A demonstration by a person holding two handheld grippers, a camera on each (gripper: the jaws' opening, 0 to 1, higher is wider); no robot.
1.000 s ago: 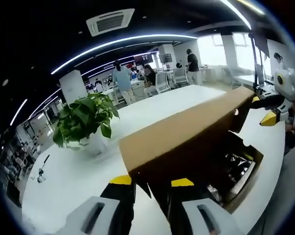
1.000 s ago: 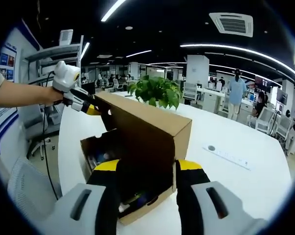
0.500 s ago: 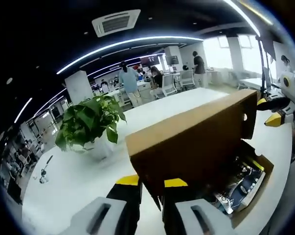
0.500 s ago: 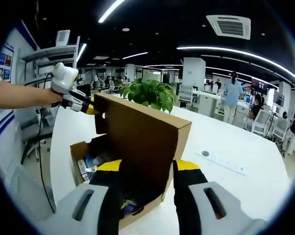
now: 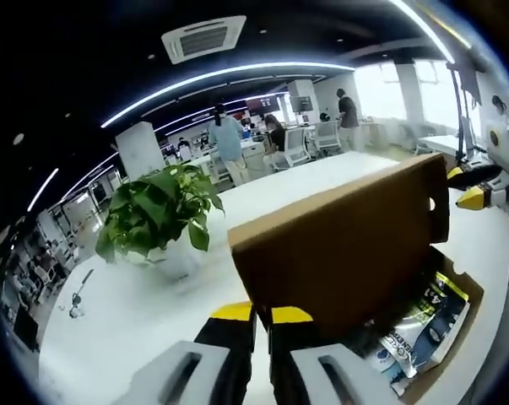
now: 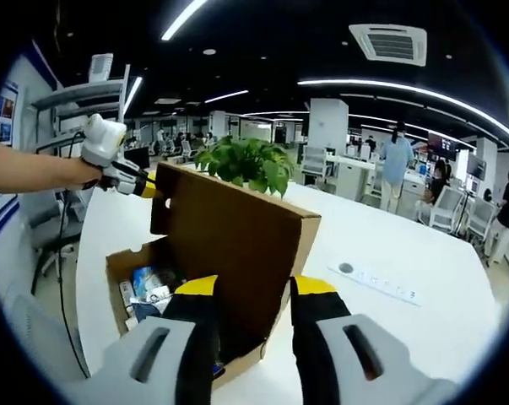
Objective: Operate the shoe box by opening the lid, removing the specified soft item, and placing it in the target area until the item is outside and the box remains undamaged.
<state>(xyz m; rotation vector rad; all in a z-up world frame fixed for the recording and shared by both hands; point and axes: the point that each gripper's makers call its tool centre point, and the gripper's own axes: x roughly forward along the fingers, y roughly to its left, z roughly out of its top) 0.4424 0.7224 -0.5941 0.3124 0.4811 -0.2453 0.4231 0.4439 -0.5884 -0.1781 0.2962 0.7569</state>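
Left gripper view: left gripper (image 5: 263,315), jaws nearly closed, pinching the near corner of the lid (image 5: 347,245).
Right gripper view: right gripper (image 6: 254,287), jaws well apart, straddling the lid's edge; grip cannot be told.
Lid: one, raised upright.
Box (image 6: 123,263): one, open, on the table (image 6: 389,253); packets (image 5: 427,316) inside.
Open room: bare tabletop right of the box.
Plant (image 5: 157,207): one, behind the box.

The brown cardboard shoe box (image 6: 195,278) sits open on the white tabletop (image 6: 389,253), its lid (image 5: 343,245) raised nearly upright on the hinge side. Inside lies a soft item (image 5: 423,325) in printed plastic packaging, blue and white.
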